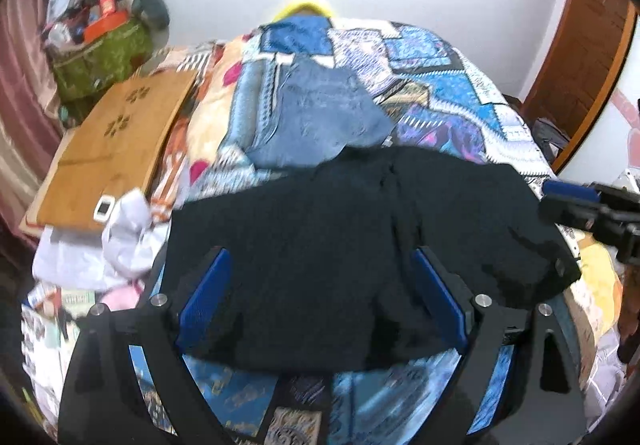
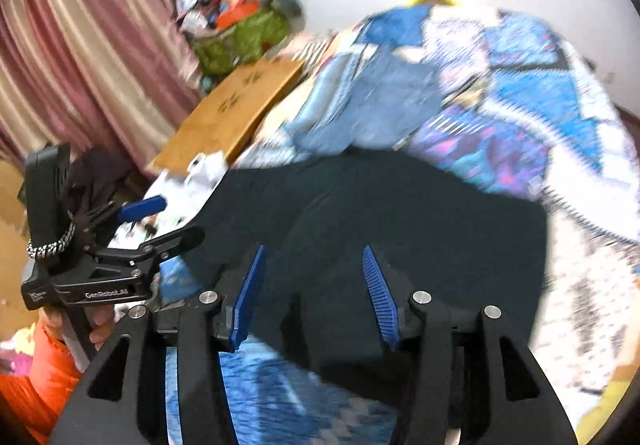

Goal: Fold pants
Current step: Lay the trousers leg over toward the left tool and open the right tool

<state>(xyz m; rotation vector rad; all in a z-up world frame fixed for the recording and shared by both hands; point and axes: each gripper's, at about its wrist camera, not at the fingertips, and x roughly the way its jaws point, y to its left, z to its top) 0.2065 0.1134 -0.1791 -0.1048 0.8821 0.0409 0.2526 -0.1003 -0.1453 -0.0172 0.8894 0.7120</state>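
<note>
Black pants (image 1: 340, 245) lie folded across a patterned blue bedspread (image 1: 440, 61); they also show in the right wrist view (image 2: 420, 213). My left gripper (image 1: 322, 257) is open and empty, its blue pads spread wide above the pants. My right gripper (image 2: 314, 251) is open and empty, hovering over the pants' near part. The right gripper also shows at the right edge of the left wrist view (image 1: 560, 197). The left gripper shows at the left of the right wrist view (image 2: 168, 221).
A folded pair of blue jeans (image 1: 320, 113) lies behind the black pants. A wooden board (image 1: 116, 141) with a small white device (image 1: 105, 208) lies on the left. A green bag of clutter (image 1: 100, 49) stands by the curtain (image 2: 80, 57). White cloth (image 1: 124, 233) lies at the bed's left.
</note>
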